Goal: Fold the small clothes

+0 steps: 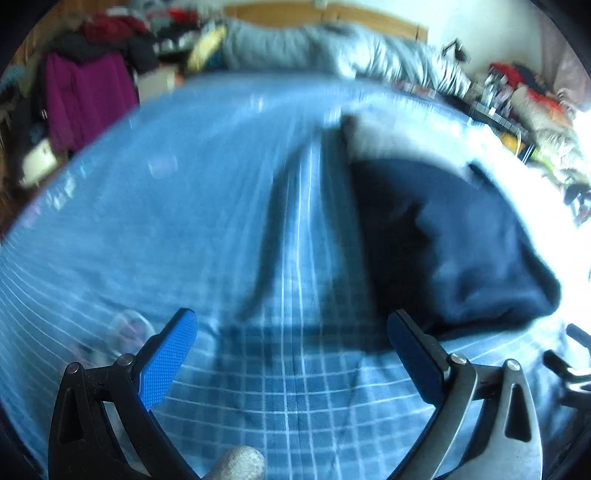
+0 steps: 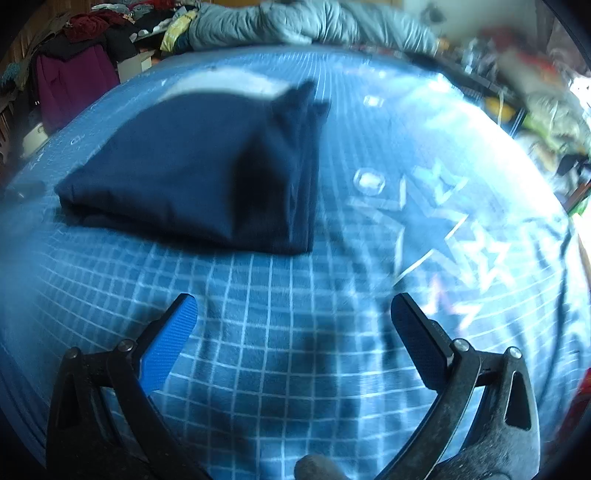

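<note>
A: Nearest to us in the left wrist view is our left gripper [image 1: 291,325], its two blue-padded fingers [image 1: 168,356] spread wide apart with nothing between them. Only the blue gridded mat [image 1: 184,221] shows in the gap.

B: And in the right wrist view we see the same thing up close: our right gripper [image 2: 293,308] with its jaws standing wide open, empty, above the mat's white grid lines.

A: Where is the garment, taking the mat as our landmark?

B: The folded dark navy garment [image 2: 195,170] lies flat on the mat, toward its far left part as the right camera sees it, well ahead of the open fingers and apart from them. One corner pokes up at its far edge. To its right, printed white star shapes [image 2: 443,229] mark the mat's surface.

A: From the left camera the same garment [image 1: 461,243] sits on the mat's right side, just beyond the right-hand finger. We cannot tell whether that finger touches the cloth, since the picture is heavily blurred.

B: Beyond the mat's far edge we see a rumpled grey quilt [image 2: 303,22]. Off the mat's far left corner hangs a purple coat [image 2: 70,85] among piled clothes.

A: Past the mat's right edge there is bright light and mixed clutter, too smeared to name.
</note>
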`<state>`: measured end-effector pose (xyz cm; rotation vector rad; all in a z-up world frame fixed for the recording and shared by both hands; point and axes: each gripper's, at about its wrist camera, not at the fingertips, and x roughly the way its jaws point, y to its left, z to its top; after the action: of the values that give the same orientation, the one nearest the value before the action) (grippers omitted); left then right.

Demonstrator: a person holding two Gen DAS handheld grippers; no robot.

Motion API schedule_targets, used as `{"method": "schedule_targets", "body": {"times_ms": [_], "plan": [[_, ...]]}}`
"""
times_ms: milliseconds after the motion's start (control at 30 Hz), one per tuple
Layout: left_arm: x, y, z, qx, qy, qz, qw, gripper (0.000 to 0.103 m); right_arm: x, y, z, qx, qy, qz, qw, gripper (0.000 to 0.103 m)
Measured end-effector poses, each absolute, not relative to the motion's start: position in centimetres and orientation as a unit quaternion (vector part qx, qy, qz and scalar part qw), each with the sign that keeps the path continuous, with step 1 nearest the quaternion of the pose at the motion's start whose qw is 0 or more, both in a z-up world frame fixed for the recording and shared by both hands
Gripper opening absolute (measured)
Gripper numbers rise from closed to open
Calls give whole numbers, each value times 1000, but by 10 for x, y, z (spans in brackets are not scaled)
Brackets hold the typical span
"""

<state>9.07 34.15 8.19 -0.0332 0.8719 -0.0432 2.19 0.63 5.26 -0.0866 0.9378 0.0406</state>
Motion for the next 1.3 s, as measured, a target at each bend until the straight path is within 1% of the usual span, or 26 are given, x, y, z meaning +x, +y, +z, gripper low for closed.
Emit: {"method": "schedule_targets", "body": {"times_ms": [167,267,300,367,433,533,700,1000,1300], "plan": [[57,343,171,-11,330,-6,944,103,-1,33,146,-75,359,-9,930,103],[30,345,218,-22,278,-9,960,103,-21,43,205,-70,294,-34,953,103],[22,345,232,-20,263,-8,965,103,-28,44,222,-59,276,-36,959,103],[6,342,252,-14,235,-9,972,103,-29,46,237,-51,269,-33,961,103],[-9,340,265,-1,220,-5,976,103,-29,49,245,-54,274,-23,960,103],[-15,339,278,8,219,-10,976,103,-25,48,249,-46,273,-20,961,103],[-24,340,296,-11,222,-24,975,103,-30,48,253,-38,276,-20,960,103],[-39,326,306,-20,242,-46,969,103,-29,51,250,-14,318,-10,948,103],[-53,321,313,-23,240,-66,968,103,-40,56,257,-18,306,-13,952,103]]}}
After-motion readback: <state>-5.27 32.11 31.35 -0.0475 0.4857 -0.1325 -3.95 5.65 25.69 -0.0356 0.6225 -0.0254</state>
